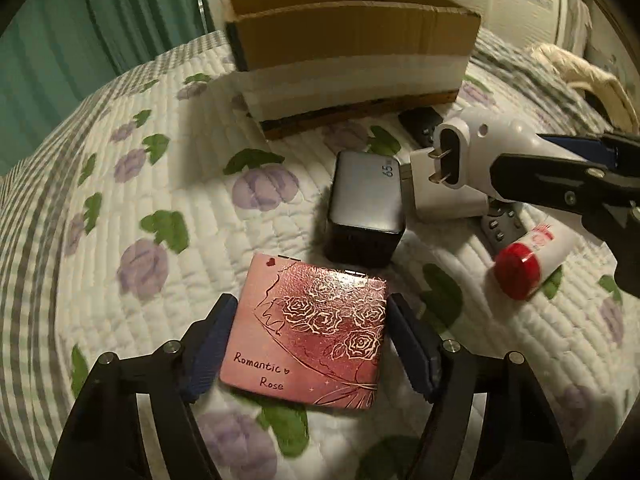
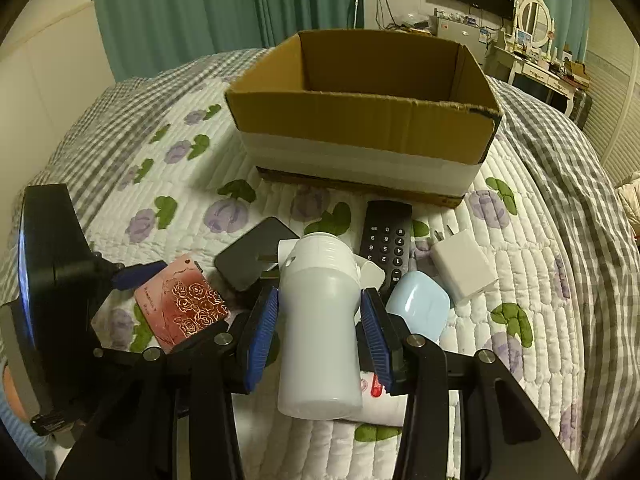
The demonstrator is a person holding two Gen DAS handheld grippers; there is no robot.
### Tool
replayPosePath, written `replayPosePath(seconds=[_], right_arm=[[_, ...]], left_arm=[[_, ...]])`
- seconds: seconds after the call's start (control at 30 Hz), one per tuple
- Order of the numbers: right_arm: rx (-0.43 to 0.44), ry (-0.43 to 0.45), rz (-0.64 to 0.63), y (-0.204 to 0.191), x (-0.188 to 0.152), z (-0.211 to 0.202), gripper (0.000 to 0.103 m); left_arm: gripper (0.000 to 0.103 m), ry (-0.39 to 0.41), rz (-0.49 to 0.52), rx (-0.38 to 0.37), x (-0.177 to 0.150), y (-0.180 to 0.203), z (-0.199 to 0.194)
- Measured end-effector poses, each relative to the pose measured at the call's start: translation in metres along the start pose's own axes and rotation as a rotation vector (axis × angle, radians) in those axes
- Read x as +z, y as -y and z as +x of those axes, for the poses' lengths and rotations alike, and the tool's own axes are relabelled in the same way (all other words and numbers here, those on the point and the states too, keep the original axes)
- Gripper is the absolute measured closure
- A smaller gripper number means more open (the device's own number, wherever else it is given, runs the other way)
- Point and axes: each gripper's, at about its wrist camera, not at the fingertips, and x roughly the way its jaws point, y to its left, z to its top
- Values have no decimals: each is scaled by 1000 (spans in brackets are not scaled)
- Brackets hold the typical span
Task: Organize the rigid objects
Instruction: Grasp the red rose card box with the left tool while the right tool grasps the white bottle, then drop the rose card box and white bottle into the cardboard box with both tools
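pink glossy case (image 1: pixel 306 334) with embossed roses is lying flat on the quilted bed (image 1: pixel 132 208), and the left tongs (image 1: pixel 312 344) are sitting open around it, pads just beside its edges, not squeezing yet. right tongs (image 2: pixel 320 332) are gripping a smooth white plastic gadget (image 2: pixel 320 328) with plug prongs, lifted off the pile. looks like the pick-up stage to me; next they're probably needing to close on the case and carry both over the rim of the cardboard box (image 2: pixel 360 120) behind.

pink rose-print case (image 1: pixel 306 332), brown box (image 2: pixel 360 116), purple-flowered white quilt (image 1: pixel 160 200)
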Motion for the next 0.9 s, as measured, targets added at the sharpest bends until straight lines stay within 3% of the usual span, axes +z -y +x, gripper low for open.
replayPosePath(seconds=[0.27,0.57,0.7,0.8,0.9], right_arm=[[-16,94,-20,0,19,-50,61],[-59,270,-28,29,105,-103,61],[-74,298,-34,43,141,-99,61],[-88,296,-29,54,164,-81,61],[-85,291,-11,66,177,-63,61]], left_arm=[[29,99,-106,15,22,-7,-61],[29,260,-81,87,125,-7,-123],[29,288,-103,83,174,-11,-114],[29,283,-113,114,206,-17,-90],[29,255,-150,98,228,-26,-60]])
